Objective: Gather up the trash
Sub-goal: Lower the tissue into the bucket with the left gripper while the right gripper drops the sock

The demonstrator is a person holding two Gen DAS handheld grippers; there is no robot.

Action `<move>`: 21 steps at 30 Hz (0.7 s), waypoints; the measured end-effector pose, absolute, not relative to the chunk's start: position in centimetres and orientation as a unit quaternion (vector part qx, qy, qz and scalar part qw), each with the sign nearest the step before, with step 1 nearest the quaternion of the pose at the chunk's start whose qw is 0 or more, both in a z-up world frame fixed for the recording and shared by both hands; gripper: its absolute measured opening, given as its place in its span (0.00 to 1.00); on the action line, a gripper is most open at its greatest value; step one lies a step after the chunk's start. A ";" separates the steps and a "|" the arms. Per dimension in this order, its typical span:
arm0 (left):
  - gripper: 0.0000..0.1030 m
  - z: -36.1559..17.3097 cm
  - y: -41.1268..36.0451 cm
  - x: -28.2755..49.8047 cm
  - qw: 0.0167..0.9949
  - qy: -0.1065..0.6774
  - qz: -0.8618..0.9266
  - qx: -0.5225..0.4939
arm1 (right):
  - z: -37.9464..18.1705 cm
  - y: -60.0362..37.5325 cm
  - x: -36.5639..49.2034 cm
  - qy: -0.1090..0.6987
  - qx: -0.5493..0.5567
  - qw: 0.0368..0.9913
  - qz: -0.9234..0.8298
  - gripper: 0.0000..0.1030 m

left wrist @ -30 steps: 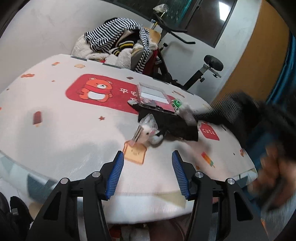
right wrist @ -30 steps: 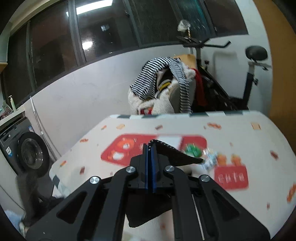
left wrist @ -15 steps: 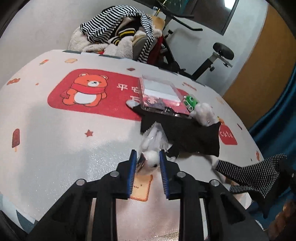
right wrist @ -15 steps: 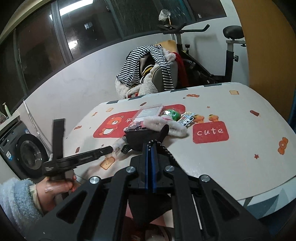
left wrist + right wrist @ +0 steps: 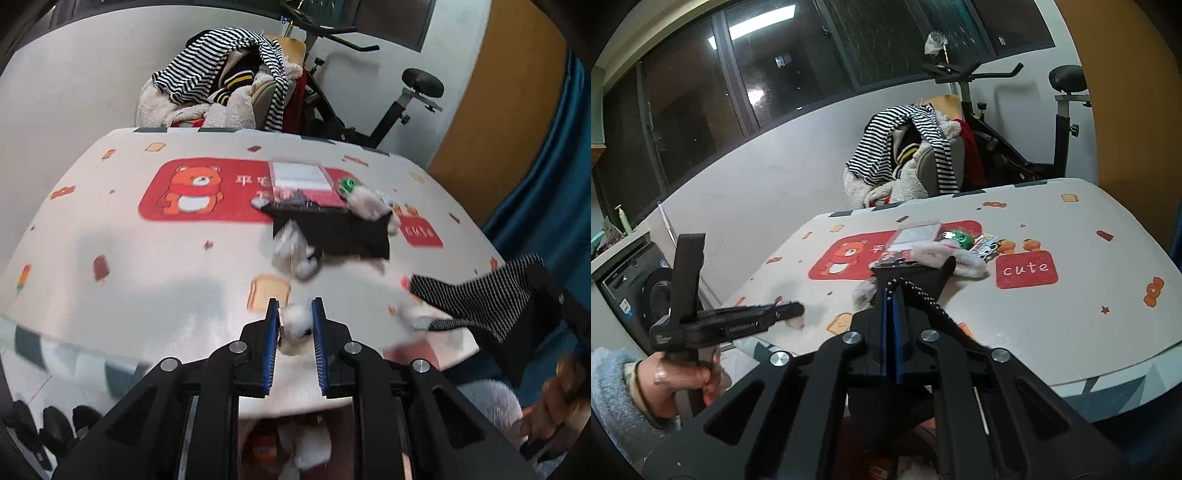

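Observation:
My left gripper [image 5: 294, 314] holds a small white crumpled wad [image 5: 295, 321] between its blue pads, just above the table's near edge; its jaws are closing on it. A larger crumpled clear wrapper [image 5: 293, 254] lies on the table beyond, beside a black cloth [image 5: 347, 236]. My right gripper [image 5: 892, 295] is shut on a black-and-white checked cloth [image 5: 480, 295] that hangs off the table's right front. In the right wrist view, a hand [image 5: 676, 376] carries the left gripper [image 5: 790, 312] at lower left.
The printed table [image 5: 147, 258] also bears a clear plastic box [image 5: 299, 181], a green toy [image 5: 346, 185] and a white fluffy item [image 5: 369, 205]. Behind stand a chair piled with striped clothes [image 5: 229, 85] and an exercise bike [image 5: 399, 110]. A washing machine [image 5: 639, 284] is at left.
My left gripper went from open to shut on the white wad, then lifted and drew back toward the table's near edge. The right gripper carried the checked cloth off to the right.

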State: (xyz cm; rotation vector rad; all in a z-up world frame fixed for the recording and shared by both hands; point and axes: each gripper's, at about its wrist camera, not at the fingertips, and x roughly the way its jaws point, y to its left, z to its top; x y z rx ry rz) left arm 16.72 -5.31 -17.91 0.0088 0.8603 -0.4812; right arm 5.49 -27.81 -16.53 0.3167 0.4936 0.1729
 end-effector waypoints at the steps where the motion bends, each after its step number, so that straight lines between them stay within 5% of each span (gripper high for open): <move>1: 0.17 -17.9 -5.1 16.2 0.881 0.414 -0.230 0.003 | -16.4 -27.6 5.1 0.243 0.156 0.953 0.089 0.07; 21: 0.17 -19.3 0.4 5.8 0.883 0.411 -0.219 -0.052 | -22.7 -20.3 0.4 0.341 0.168 0.905 0.191 0.07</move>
